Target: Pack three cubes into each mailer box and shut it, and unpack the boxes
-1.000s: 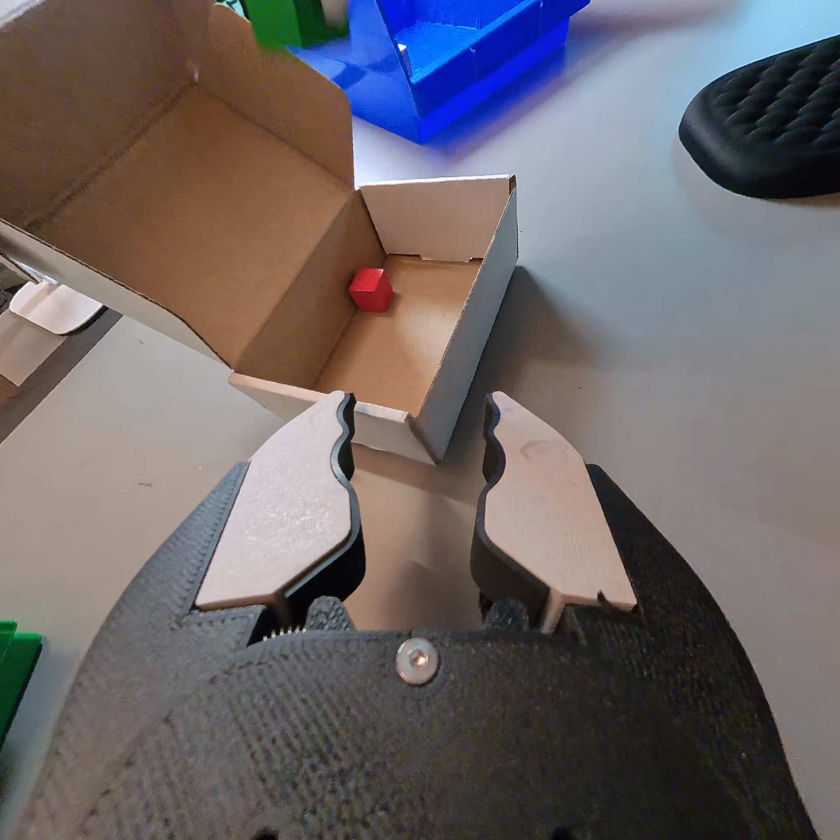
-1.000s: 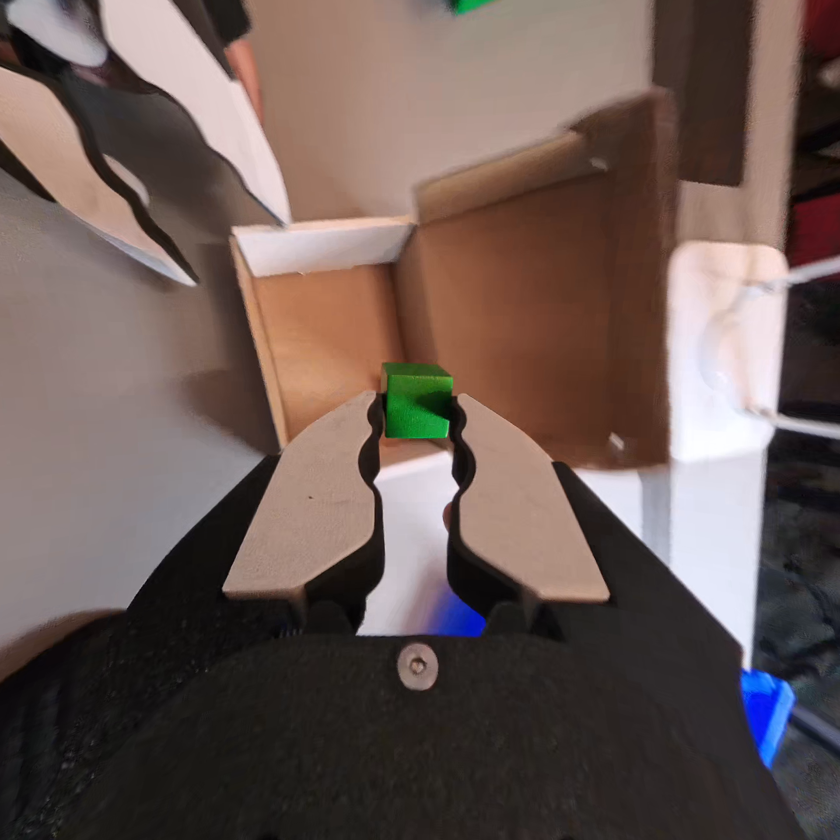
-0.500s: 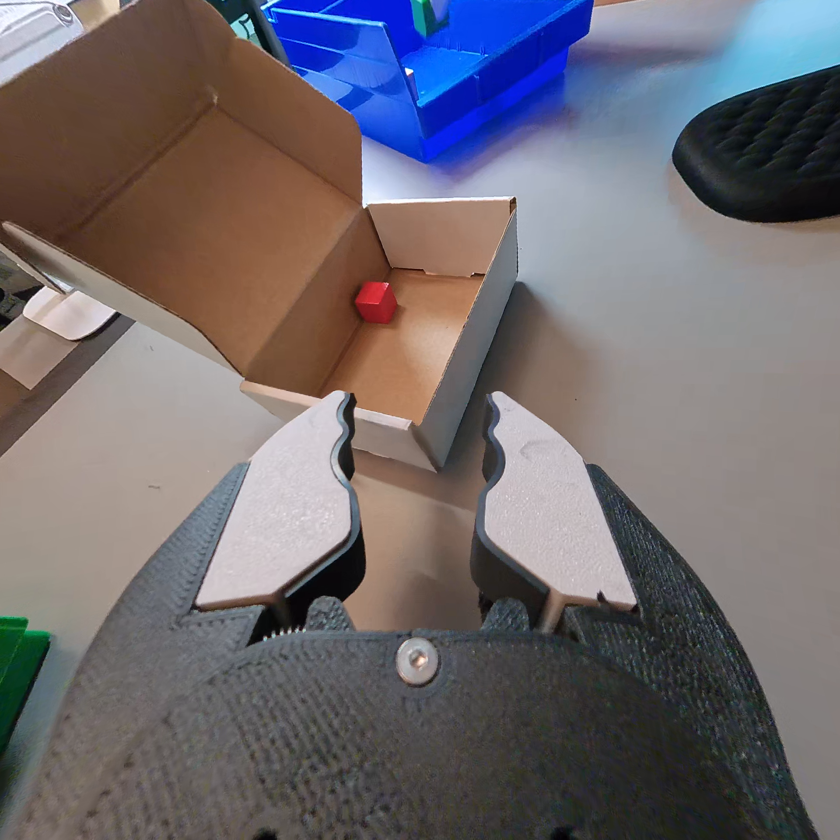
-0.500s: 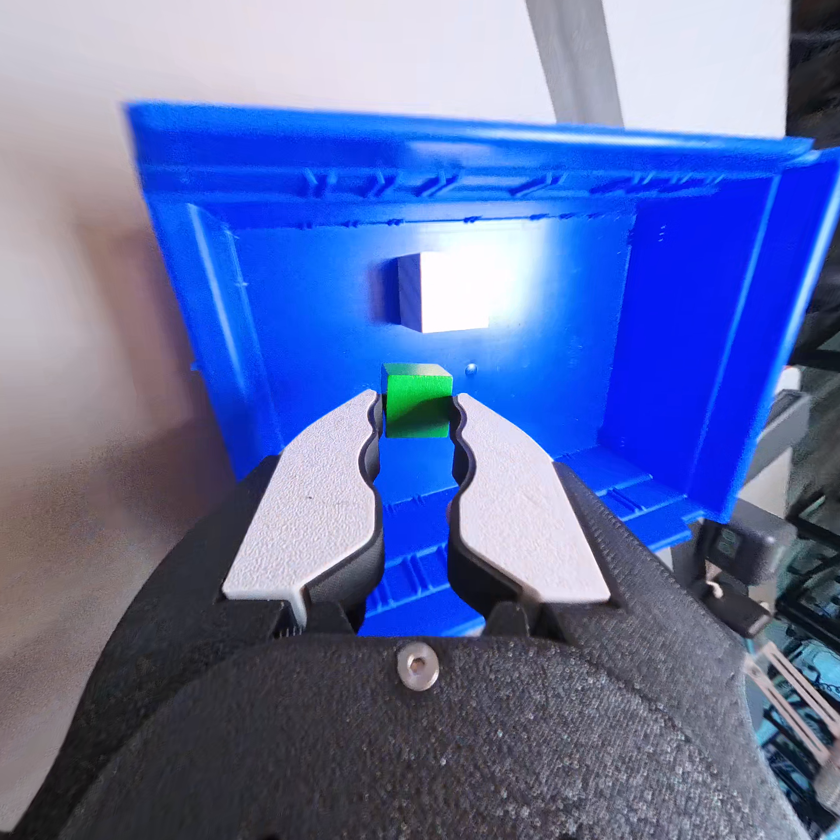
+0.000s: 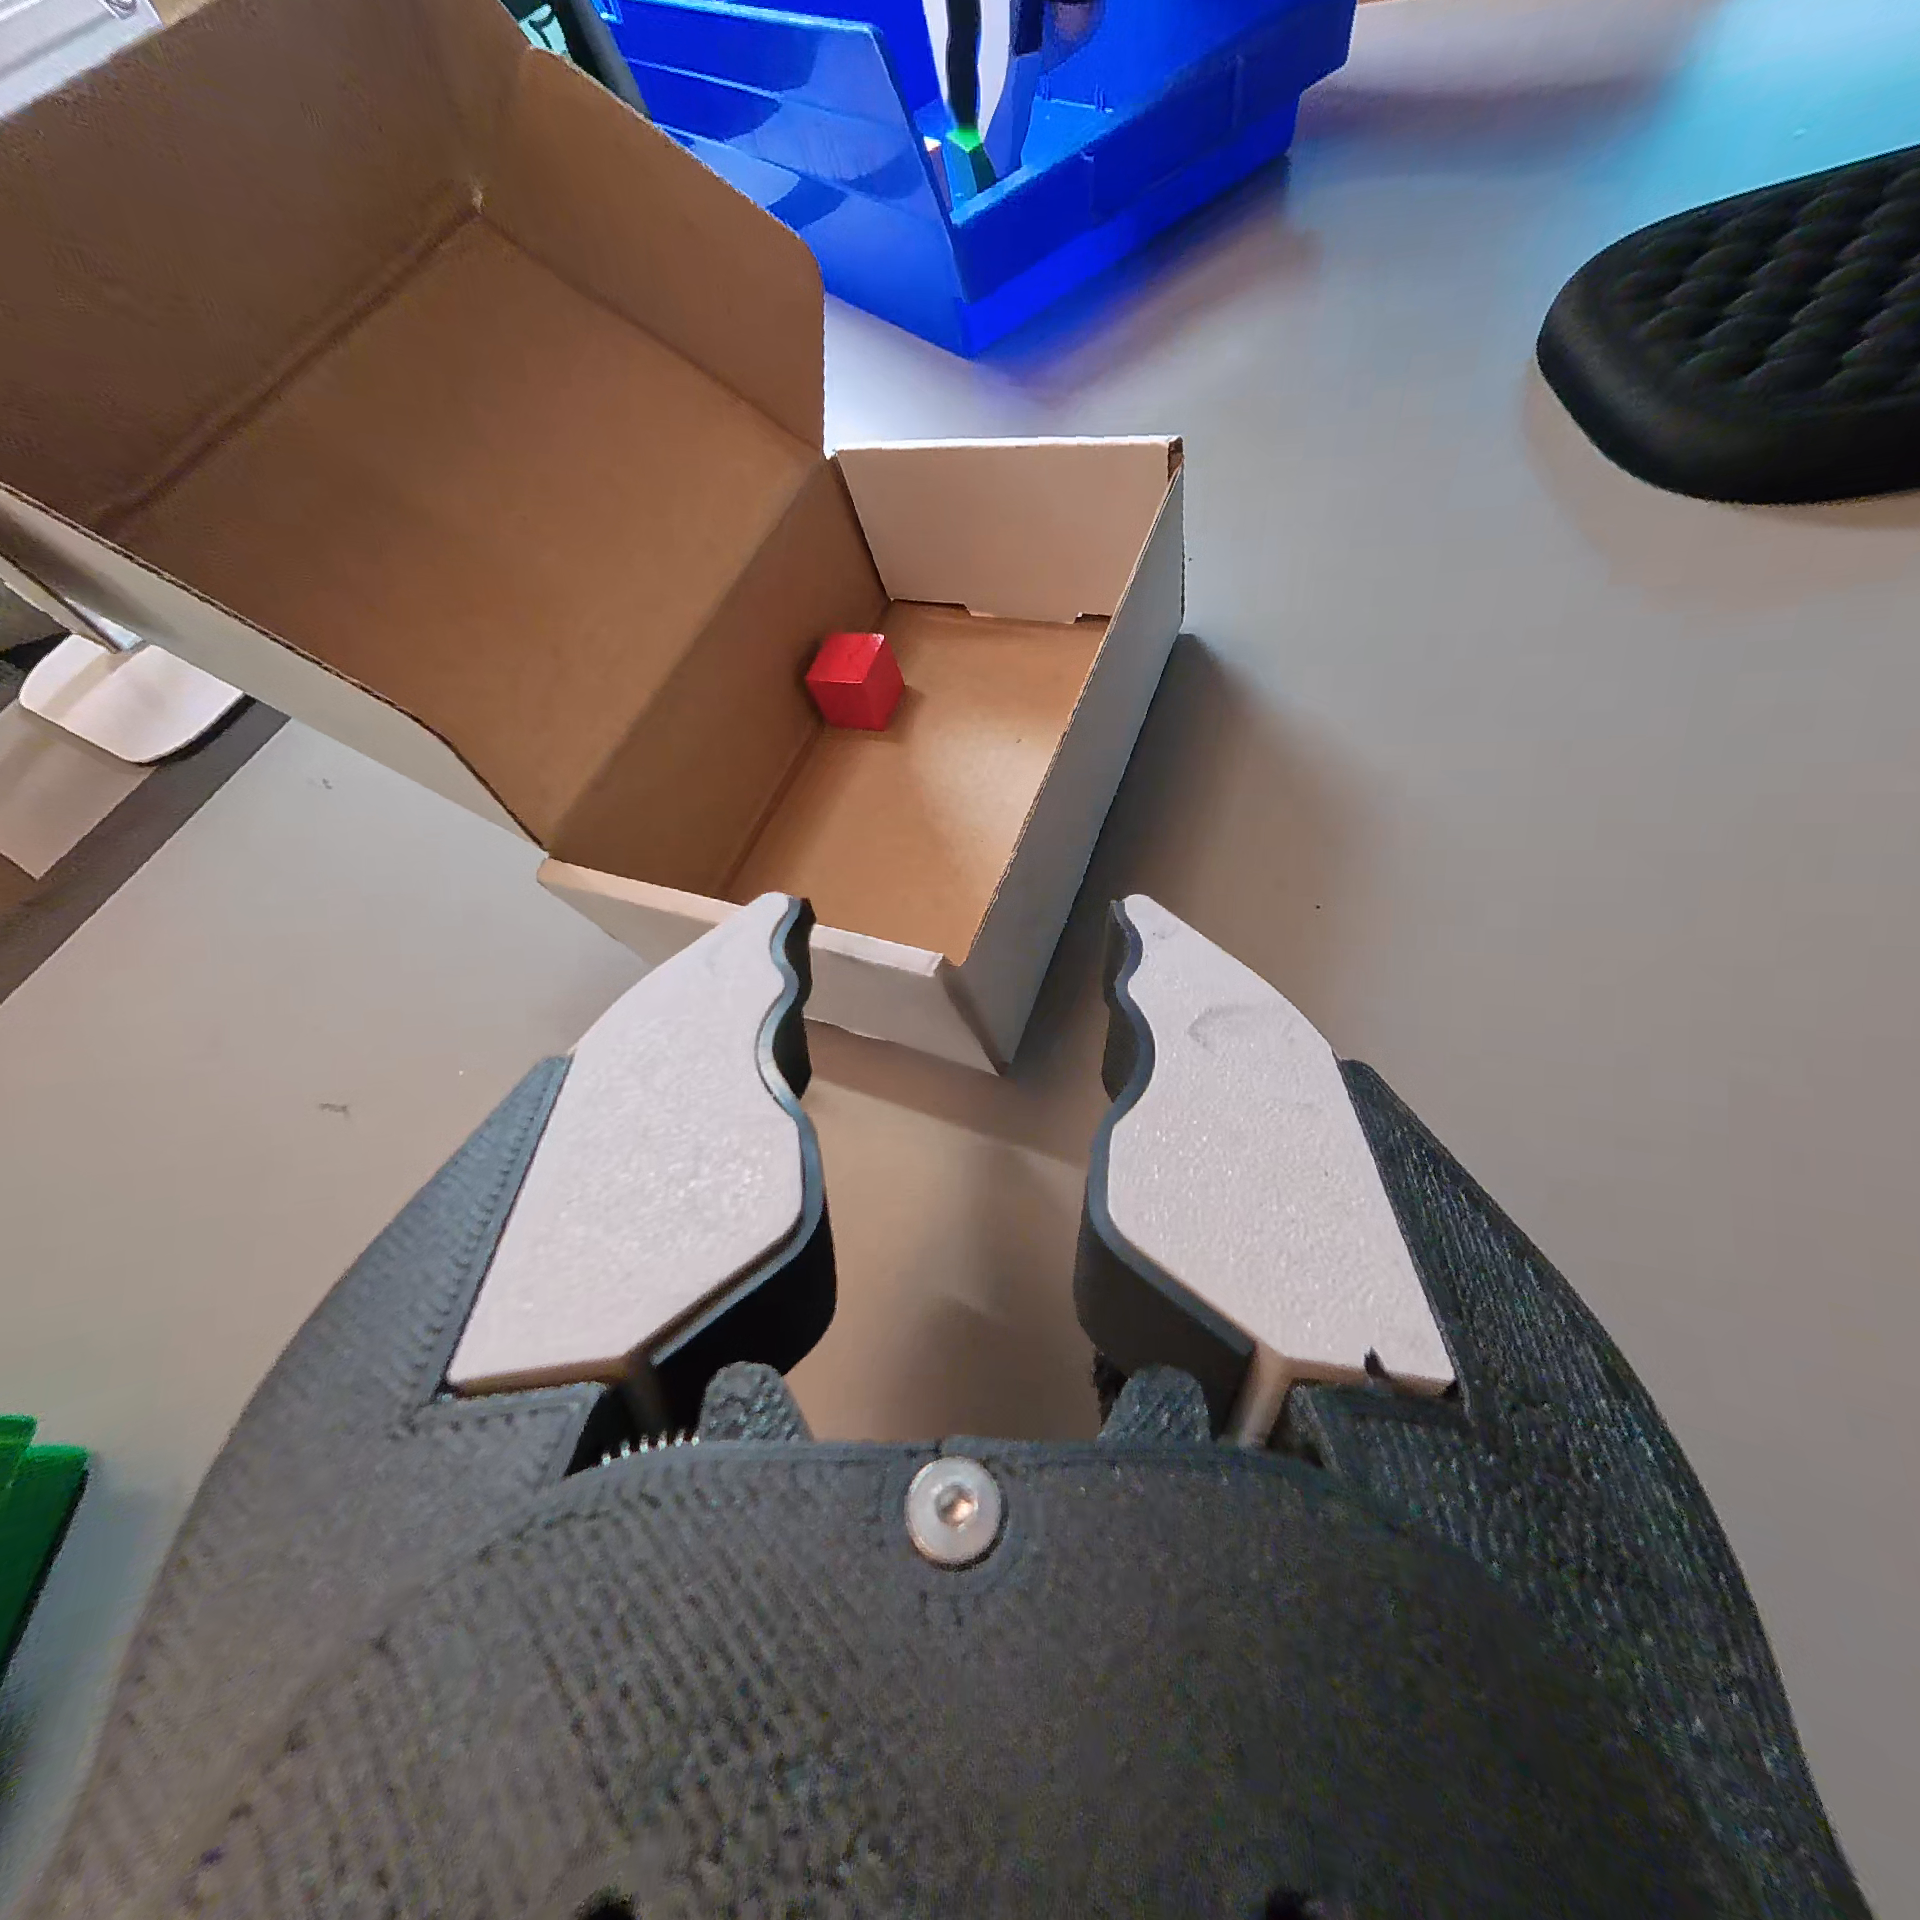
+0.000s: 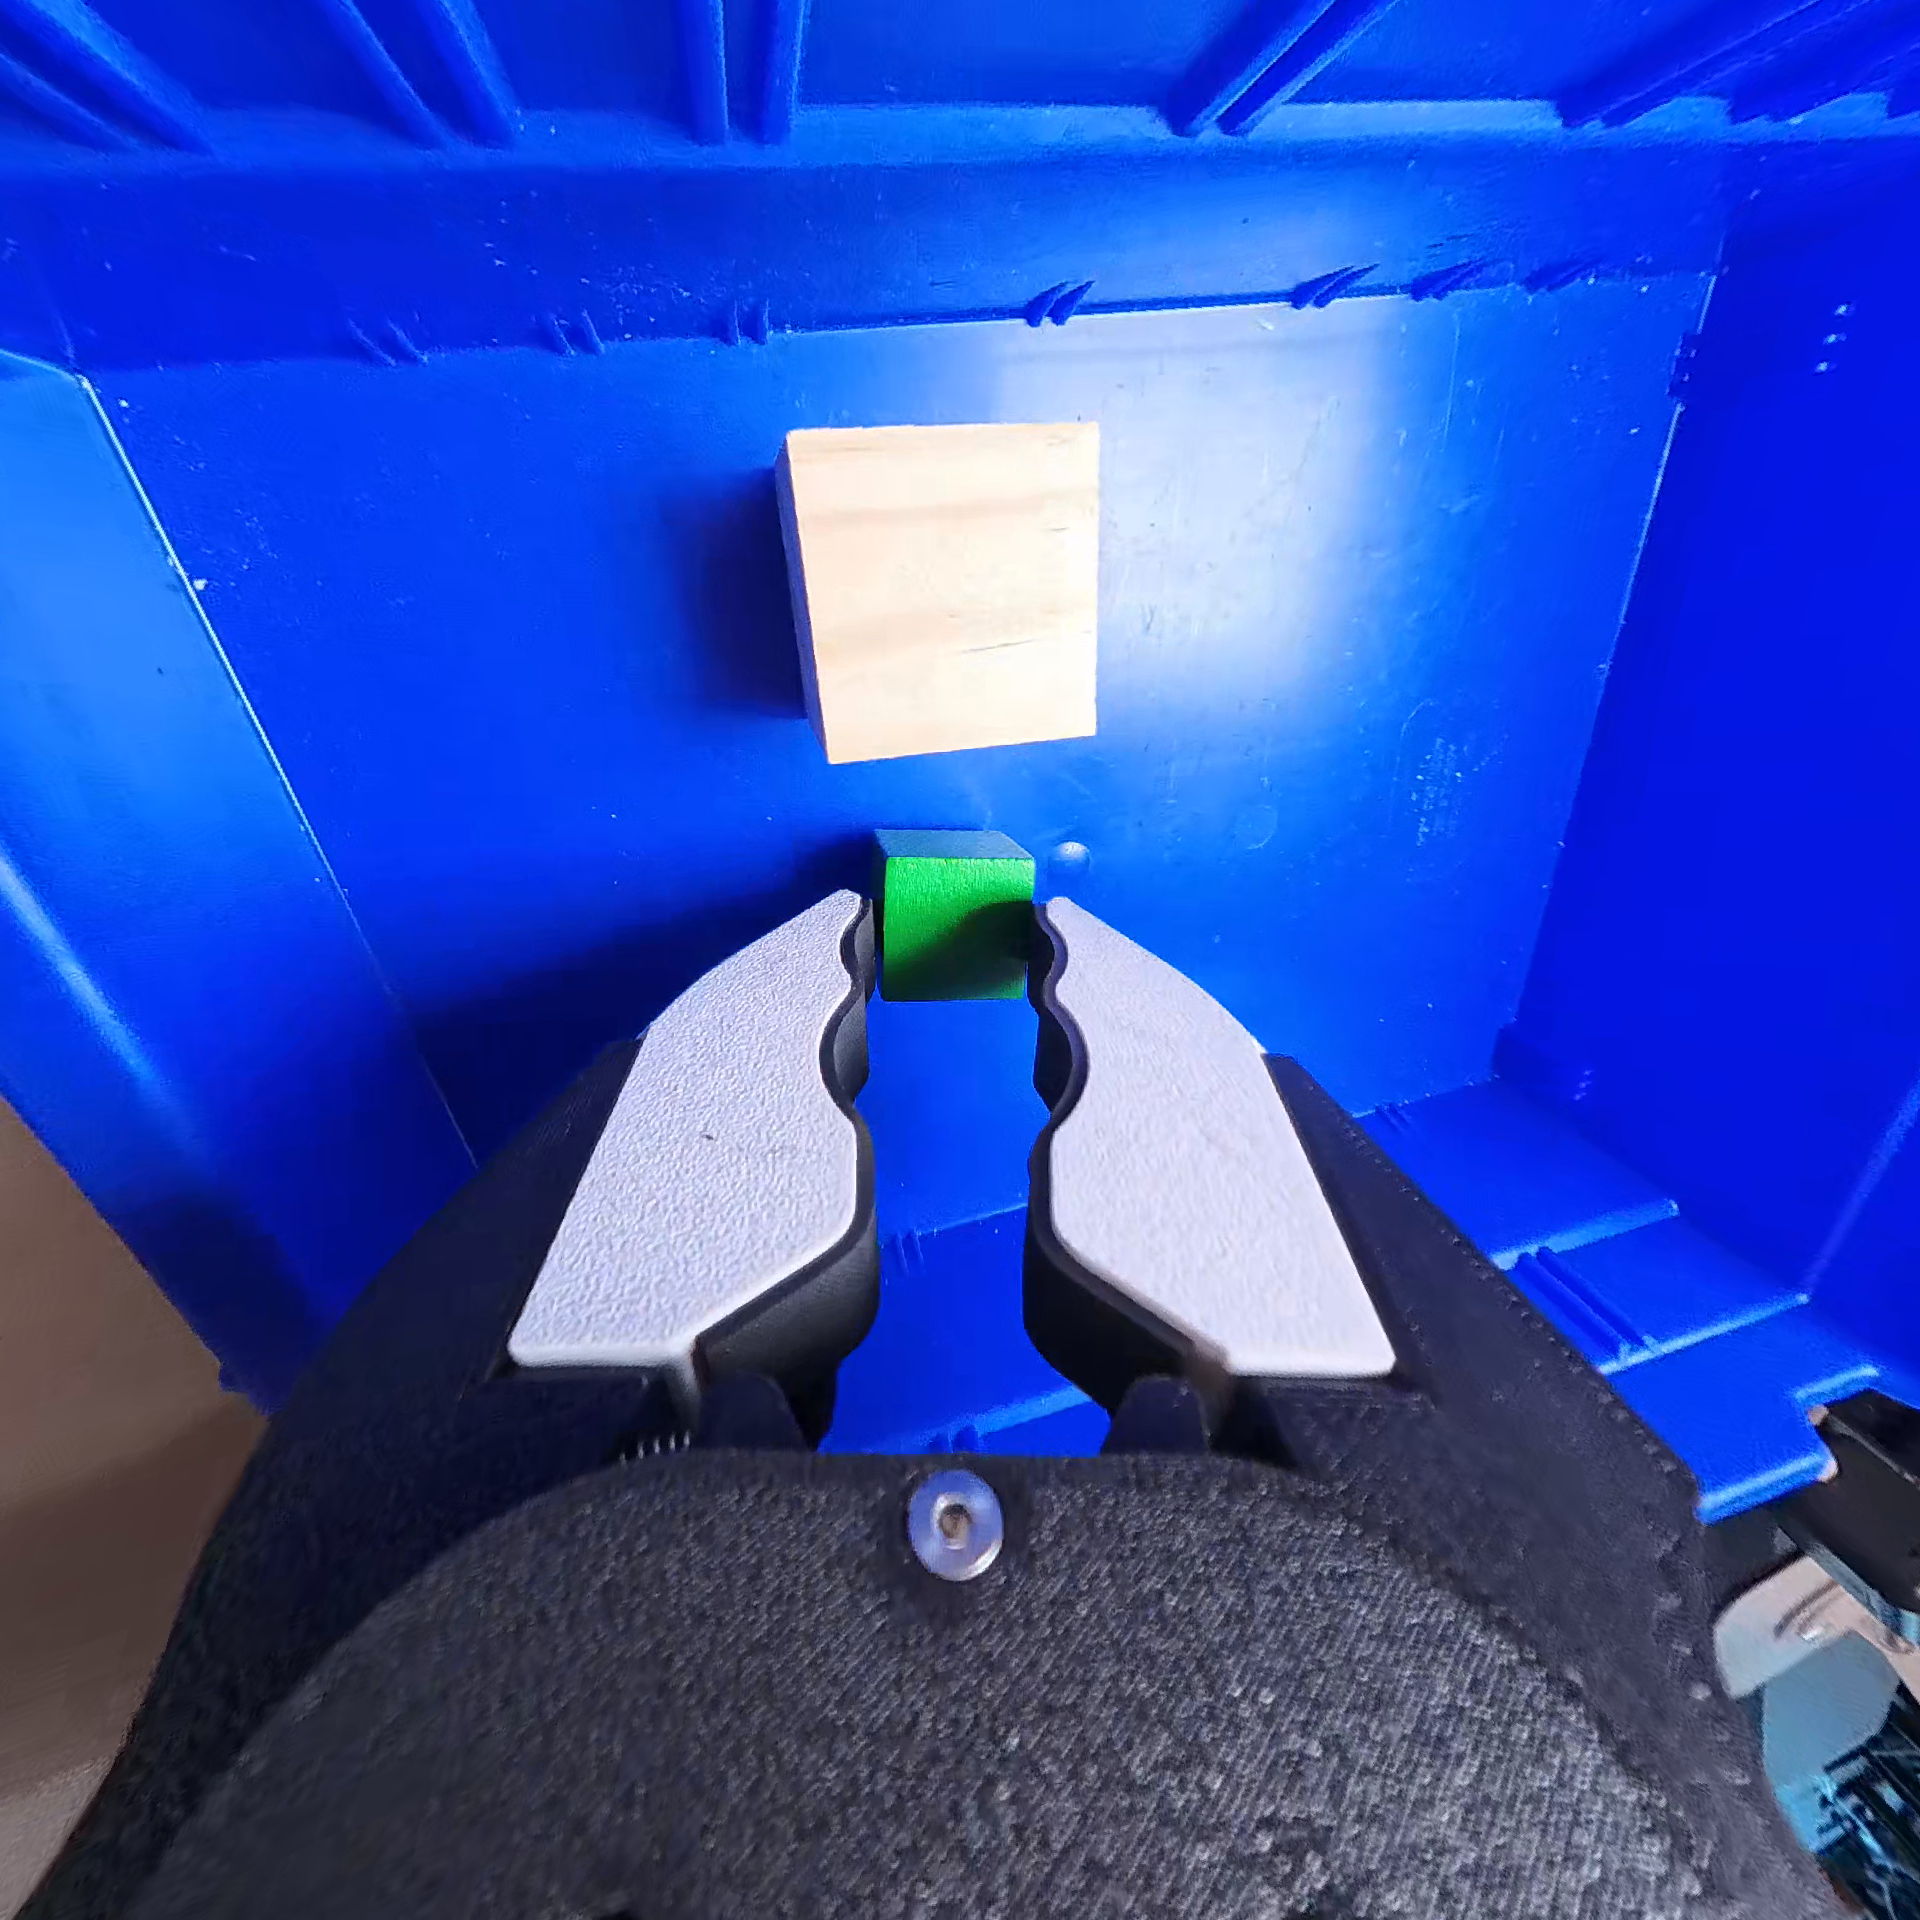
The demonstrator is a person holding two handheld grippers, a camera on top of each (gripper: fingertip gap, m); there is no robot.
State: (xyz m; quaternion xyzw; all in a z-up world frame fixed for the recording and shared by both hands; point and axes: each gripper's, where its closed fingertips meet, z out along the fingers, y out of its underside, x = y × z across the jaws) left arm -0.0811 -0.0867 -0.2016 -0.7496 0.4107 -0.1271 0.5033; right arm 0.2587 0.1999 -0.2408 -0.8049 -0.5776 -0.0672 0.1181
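An open white mailer box (image 5: 1112, 727) with its lid raised stands on the grey table, with a red cube (image 5: 854, 681) in its far left corner. My left gripper (image 5: 954, 961) is open and empty, just short of the box's near wall. My right gripper (image 6: 954, 935) is shut on a green cube (image 6: 951, 914) and holds it low inside a blue bin (image 6: 364, 623), close to the bin floor. A plain wooden cube (image 6: 945, 587) lies on the bin floor just beyond it. In the left wrist view the blue bin (image 5: 1091, 239) sits behind the box with the green cube (image 5: 966, 140) in it.
A black padded rest (image 5: 1756, 343) lies on the table at the right. A green object (image 5: 26, 1527) shows at the left edge. A white stand base (image 5: 114, 696) sits left of the box under the lid. The bin's walls (image 6: 1714, 623) surround my right gripper. There is about 45 cm between the tips of the two grippers.
My right gripper carried the green cube from the mailer box over into the blue bin and down toward its floor. My left gripper stayed open near the box, drawing back slightly.
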